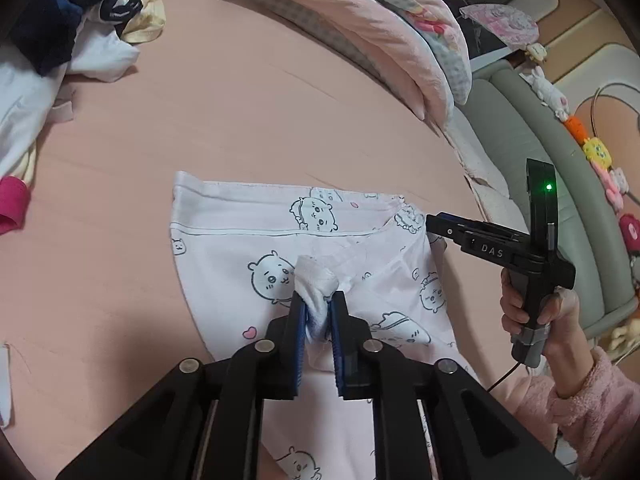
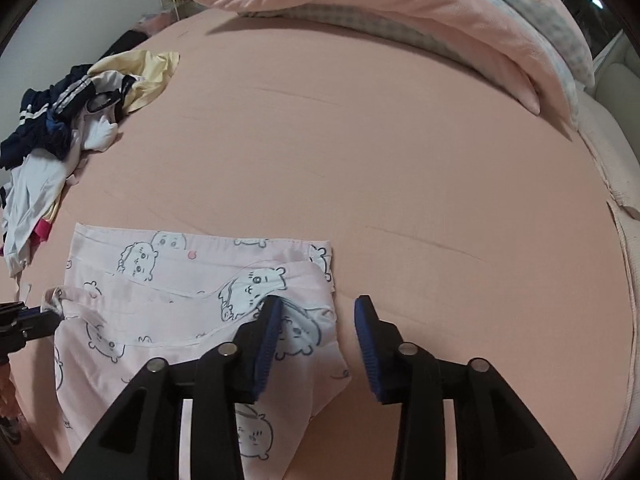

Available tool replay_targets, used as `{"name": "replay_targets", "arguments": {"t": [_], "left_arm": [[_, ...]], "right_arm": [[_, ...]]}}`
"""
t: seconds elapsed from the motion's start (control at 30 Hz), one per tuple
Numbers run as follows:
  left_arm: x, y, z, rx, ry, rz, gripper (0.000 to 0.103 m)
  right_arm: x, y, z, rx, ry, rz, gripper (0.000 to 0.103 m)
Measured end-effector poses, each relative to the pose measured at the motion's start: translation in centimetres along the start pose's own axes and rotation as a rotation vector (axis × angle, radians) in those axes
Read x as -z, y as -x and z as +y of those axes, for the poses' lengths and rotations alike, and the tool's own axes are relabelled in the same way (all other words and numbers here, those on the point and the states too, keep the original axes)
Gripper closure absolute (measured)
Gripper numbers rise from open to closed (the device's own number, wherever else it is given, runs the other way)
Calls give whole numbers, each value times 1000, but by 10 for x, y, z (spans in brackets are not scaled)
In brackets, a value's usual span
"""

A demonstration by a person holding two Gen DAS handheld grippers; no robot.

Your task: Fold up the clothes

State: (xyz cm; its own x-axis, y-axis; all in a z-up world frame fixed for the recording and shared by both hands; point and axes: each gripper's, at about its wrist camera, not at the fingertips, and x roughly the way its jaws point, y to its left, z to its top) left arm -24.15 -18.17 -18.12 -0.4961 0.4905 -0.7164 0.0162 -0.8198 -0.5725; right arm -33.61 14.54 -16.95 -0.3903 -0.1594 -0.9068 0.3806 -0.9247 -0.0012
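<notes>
A pale pink garment (image 1: 256,248) printed with cartoon bears lies partly folded on the pink bed sheet (image 1: 200,100); it also shows in the right wrist view (image 2: 160,300). My left gripper (image 1: 318,304) is shut on a bunched edge of the garment and shows at the left edge of the right wrist view (image 2: 44,314). My right gripper (image 2: 318,308) is open at the garment's right edge, with its left pad over the cloth. In the left wrist view it (image 1: 434,230) touches the garment's right corner.
A heap of unfolded clothes (image 1: 68,32), dark blue, white and yellow, lies at the far left of the bed and shows in the right wrist view (image 2: 72,112). A folded pink quilt (image 2: 400,20) lies along the far side. A grey padded bed frame (image 1: 540,152) with plush toys runs on the right.
</notes>
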Motion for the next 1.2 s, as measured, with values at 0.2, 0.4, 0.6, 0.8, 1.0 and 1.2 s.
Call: {"name": "replay_targets", "arguments": {"t": [0.2, 0.4, 0.6, 0.8, 1.0, 1.2], "left_arm": [[3, -6, -6, -3, -7, 26, 89], [1, -1, -3, 16, 17, 7, 89], [-1, -2, -5, 11, 17, 6, 89], [-1, -7, -6, 11, 14, 6, 89], [-3, -8, -9, 100, 32, -30, 89], [0, -8, -26, 91, -48, -60, 95]], "right_arm": [[-2, 1, 6, 26, 44, 11, 65], [-5, 1, 11, 30, 60, 13, 65], [-3, 2, 13, 33, 57, 14, 65], [-2, -3, 14, 34, 48, 24, 65], [-5, -10, 18, 17, 56, 38, 65], [-2, -8, 25, -49, 87, 23, 98]]}}
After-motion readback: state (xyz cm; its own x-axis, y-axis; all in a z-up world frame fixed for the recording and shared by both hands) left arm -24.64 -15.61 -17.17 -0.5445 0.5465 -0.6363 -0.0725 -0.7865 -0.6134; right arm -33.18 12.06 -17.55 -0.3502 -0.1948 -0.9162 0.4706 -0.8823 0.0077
